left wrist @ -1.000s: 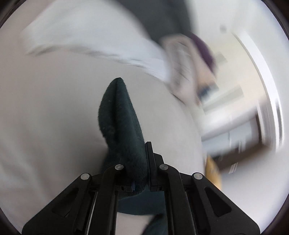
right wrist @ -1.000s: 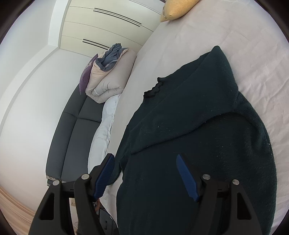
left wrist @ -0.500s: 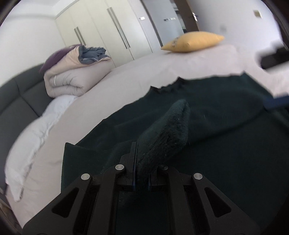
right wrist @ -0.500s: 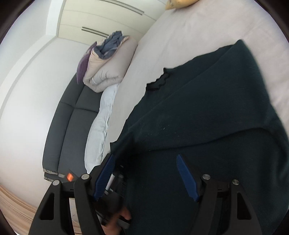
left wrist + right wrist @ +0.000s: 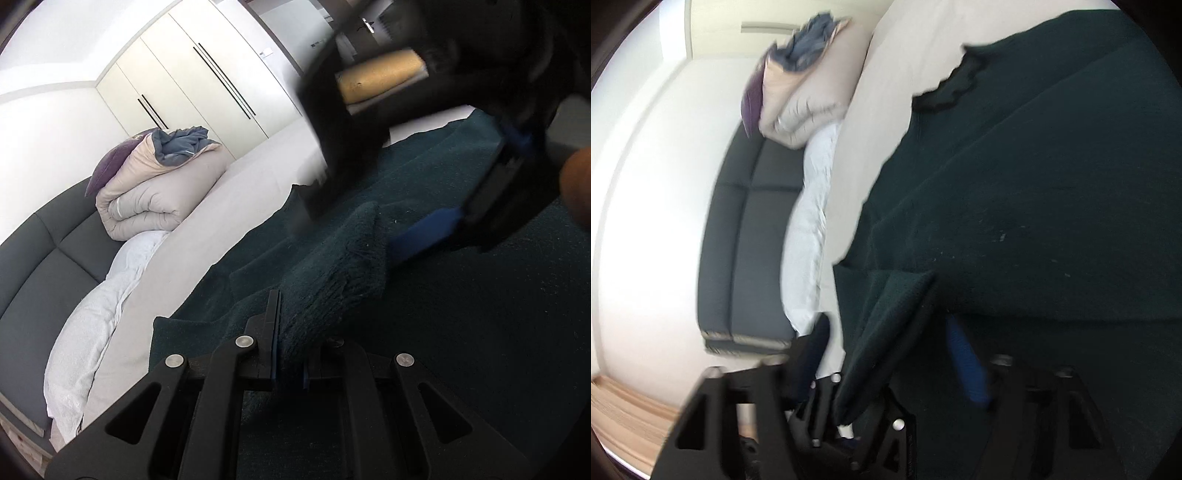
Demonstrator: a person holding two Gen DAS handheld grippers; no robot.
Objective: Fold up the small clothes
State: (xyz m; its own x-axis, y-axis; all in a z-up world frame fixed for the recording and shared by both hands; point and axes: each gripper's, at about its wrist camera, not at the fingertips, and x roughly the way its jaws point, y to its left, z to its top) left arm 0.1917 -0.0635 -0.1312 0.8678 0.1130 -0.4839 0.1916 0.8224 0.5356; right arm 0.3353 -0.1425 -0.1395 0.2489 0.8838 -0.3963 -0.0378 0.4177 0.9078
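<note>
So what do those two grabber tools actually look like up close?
Both are matte black plastic frames with triangular cut-outs and silver screw heads. The left gripper carries thin dark jaws with blue edges. The right gripper has bright blue pads on its jaws. No cables or sleeves show.

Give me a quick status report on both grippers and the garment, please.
Left gripper shut on dark green sweater cuff. Right gripper jaws just closing around that raised fold, not yet pinching. Sweater on bed; nothing in the way.

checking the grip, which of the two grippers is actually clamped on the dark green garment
The left gripper: its jaws are shut on a bunched fold of the dark green garment. The right gripper straddles that fold, jaws just closing.
</note>
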